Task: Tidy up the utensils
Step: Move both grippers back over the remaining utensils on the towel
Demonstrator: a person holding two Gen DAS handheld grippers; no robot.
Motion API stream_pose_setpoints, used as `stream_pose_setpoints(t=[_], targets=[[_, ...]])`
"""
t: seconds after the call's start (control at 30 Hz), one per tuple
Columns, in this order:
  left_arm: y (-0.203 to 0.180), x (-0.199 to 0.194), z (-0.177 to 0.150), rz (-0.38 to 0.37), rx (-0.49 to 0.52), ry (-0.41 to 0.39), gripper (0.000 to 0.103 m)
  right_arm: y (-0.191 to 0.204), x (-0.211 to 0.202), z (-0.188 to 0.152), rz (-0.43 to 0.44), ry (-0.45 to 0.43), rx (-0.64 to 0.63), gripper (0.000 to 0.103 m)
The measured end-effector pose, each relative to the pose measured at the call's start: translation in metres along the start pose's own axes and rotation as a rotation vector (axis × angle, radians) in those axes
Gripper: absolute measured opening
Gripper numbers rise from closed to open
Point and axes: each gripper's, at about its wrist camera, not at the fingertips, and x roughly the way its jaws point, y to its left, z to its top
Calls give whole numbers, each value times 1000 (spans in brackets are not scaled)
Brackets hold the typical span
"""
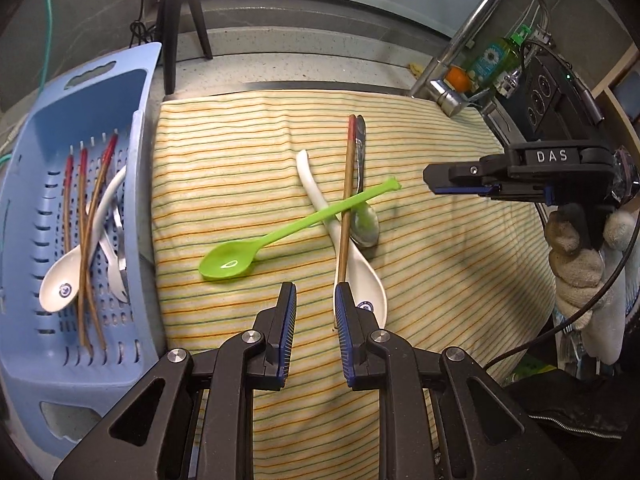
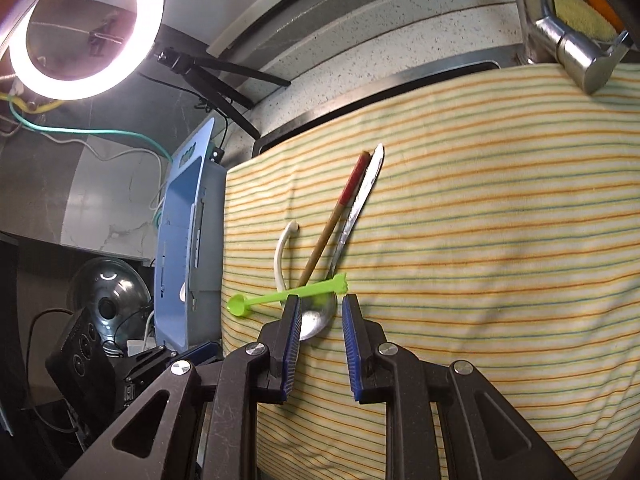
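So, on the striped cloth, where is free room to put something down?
Free: the cloth between the basket and the utensil pile, and the right side toward the faucet. Crowded: the middle, where green spoon, chopstick and spoons cross.

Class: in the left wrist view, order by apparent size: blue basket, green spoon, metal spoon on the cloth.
1. Blue basket, largest by far.
2. Green spoon.
3. Metal spoon, partly hidden under other utensils, so its rank is less sure.

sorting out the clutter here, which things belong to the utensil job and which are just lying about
Job:
green spoon
white spoon
chopstick
metal spoon
blue basket, already holding some utensils

Lying about:
faucet
soap bottle
tripod
ring light
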Motion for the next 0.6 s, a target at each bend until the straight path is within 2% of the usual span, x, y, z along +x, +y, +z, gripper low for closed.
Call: stream_pose_setpoints(t=[0.17, 0.6], targets=[[-2, 4, 3, -2, 0, 6, 18, 3, 14, -5, 1, 35, -8, 19], [4, 6, 4, -9, -6, 8, 18, 7, 38, 4, -15, 56, -13, 19]])
